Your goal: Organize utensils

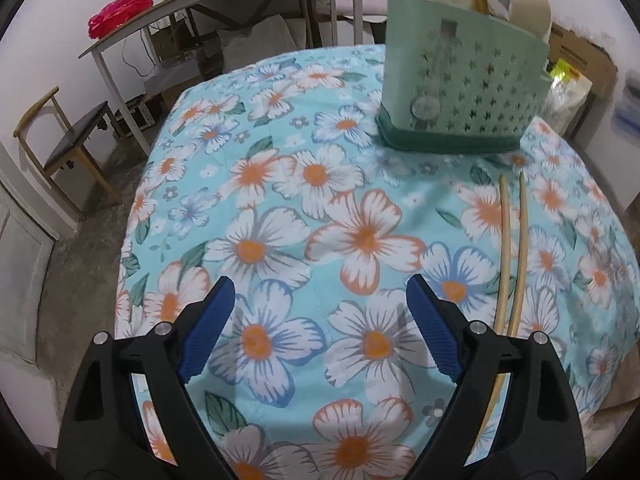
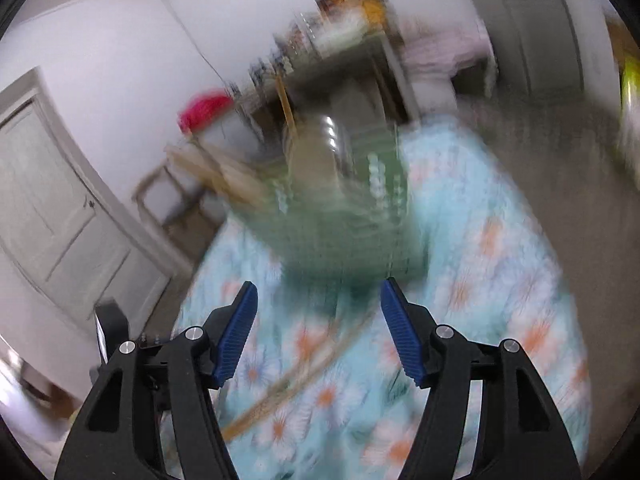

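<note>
A mint-green perforated utensil holder [image 1: 460, 92] stands at the far side of the flowered tablecloth [image 1: 280, 200], with pale spoons [image 1: 530, 6] and a wooden stick poking out of its top. Two wooden chopsticks [image 1: 512, 248] lie side by side on the cloth, right of my left gripper [image 1: 320, 292], which is open over bare cloth with nothing between its jaws. The right wrist view is motion-blurred: my right gripper [image 2: 318, 296] is open and empty, the green holder [image 2: 348, 216] just beyond it, the chopsticks [image 2: 304, 380] lying on the cloth below its fingers.
A long grey table [image 1: 224, 4] with a pink bag [image 1: 120, 16] stands behind, a wooden chair [image 1: 68, 148] to the left. Cardboard boxes and bags [image 1: 576, 68] sit at the right. A white door [image 2: 52, 208] is on the left wall.
</note>
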A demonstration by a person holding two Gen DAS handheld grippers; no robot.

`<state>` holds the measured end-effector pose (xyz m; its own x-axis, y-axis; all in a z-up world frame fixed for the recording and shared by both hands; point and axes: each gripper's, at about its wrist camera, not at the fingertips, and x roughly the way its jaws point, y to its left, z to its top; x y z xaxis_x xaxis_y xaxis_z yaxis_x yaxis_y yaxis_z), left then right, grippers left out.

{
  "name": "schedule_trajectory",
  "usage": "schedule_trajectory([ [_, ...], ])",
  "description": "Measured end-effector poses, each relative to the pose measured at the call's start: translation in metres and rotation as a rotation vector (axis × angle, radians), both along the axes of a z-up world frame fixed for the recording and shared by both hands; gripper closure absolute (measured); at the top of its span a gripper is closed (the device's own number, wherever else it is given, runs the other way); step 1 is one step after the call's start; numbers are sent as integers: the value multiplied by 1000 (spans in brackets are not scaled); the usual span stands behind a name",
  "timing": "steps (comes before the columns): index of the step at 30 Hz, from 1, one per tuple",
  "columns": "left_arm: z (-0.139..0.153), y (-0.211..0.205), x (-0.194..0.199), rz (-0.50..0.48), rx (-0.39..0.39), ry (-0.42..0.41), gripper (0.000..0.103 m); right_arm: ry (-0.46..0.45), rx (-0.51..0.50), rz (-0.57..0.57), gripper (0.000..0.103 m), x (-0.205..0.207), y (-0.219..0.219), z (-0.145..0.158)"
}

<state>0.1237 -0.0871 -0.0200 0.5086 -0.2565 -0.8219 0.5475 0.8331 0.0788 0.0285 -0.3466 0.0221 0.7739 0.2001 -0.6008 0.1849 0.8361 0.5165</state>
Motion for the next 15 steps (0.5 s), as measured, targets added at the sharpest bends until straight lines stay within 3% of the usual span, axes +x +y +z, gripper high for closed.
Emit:
schedule_trajectory([
  [2,-4,-2,0,-4,15,6,20,111,105,10,41,5,10,-41],
  [4,-8,-4,1,1,32,12,20,206,195,16,48,10,18,-75],
  [6,-13,-3,3,13,43,23,20,250,249,19,51,12,22,-94],
  [11,-20,3,7,48,19,62,17,246,227,21,60,21,27,-97],
  [15,-23,4,10,65,1,74,16,244,188,0,76,34,29,-99],
])
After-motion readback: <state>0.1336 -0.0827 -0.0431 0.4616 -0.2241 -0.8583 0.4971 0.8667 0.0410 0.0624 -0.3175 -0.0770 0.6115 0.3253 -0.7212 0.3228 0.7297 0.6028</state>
